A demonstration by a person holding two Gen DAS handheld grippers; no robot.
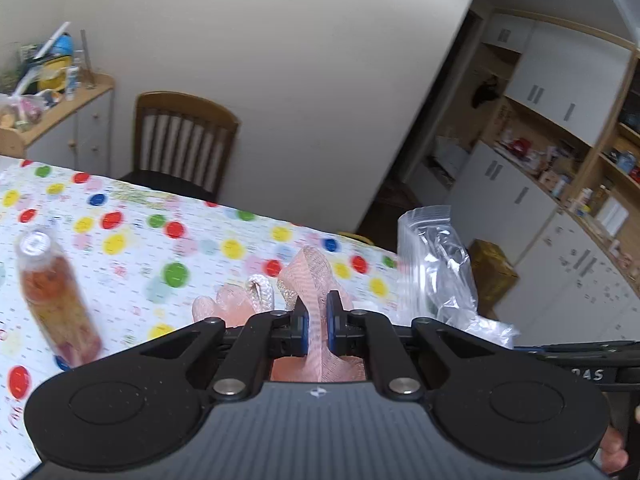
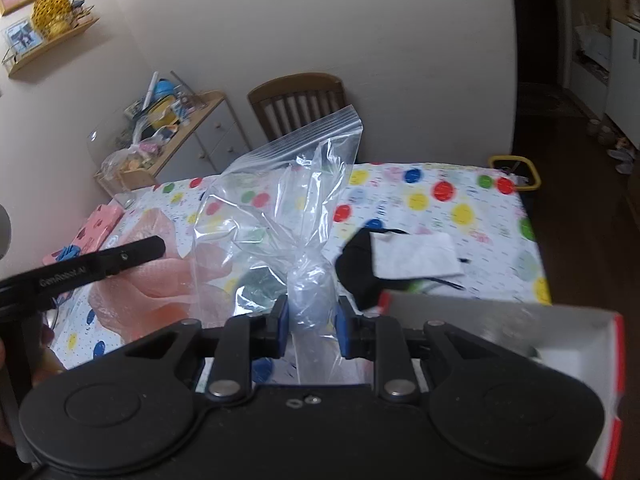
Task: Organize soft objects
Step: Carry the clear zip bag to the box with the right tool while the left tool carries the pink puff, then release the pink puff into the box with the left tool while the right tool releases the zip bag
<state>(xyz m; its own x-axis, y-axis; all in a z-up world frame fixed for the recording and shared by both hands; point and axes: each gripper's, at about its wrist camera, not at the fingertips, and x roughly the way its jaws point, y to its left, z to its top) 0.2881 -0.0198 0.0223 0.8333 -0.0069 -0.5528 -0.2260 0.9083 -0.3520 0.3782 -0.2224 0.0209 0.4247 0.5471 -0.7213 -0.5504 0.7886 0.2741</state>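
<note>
The left gripper (image 1: pixel 318 322) has its fingers clamped on the pink mesh sponge (image 1: pixel 308 276) just left of the clear zip bag (image 2: pixel 280 200), which the right gripper (image 2: pixel 308 322) pinches by its gathered lower part, mouth standing upward above the tabletop (image 2: pixel 440 208).

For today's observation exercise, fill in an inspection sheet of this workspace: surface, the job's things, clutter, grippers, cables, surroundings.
Surface: table under a white cloth with coloured dots.
Job's things: pink mesh sponge with white cord; clear zip bag, held up off the table.
Clutter: bottle lying on the cloth; black and white cloth; pink box; open white and red box.
Grippers: left hand-held gripper shut on the sponge; right hand-held gripper shut on the bag.
Cables: nothing seen.
Surroundings: wooden chair, cluttered side cabinet, white cupboards.
</note>
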